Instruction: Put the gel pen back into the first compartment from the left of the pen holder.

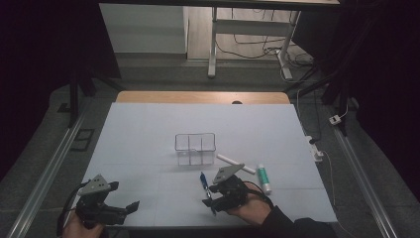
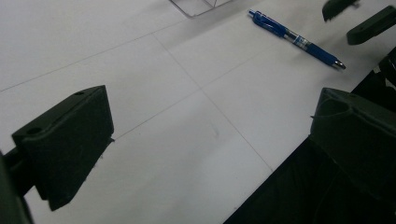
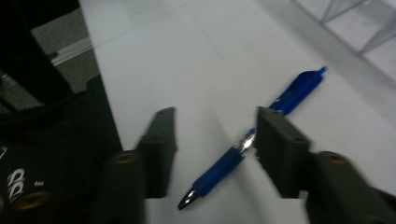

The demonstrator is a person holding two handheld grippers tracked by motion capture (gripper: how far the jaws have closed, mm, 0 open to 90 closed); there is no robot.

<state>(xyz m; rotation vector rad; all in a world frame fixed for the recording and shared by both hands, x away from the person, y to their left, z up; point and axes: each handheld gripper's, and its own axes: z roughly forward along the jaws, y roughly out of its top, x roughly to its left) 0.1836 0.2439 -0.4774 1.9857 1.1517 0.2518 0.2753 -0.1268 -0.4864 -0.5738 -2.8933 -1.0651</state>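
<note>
Blue pen (image 3: 252,144) between right fingers (image 3: 159,140)

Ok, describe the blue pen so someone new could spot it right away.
Start at the clear wire basket mid-table, then look nearer the person, just in front of it. The blue pen lies between the right gripper's jaws. It is dark blue; the white stick and green-labelled tube aren't.

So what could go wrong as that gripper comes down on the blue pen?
The right gripper straddles the blue pen with the pads not yet pressing, and the pen lies slanted across the gap. Closing now could catch it off-centre, so it may twist or skid on the smooth white table. The jaw tips sit low over the surface and might scrape it. The clear organizer stands just beyond, so a flicked pen could knock against it.
</note>
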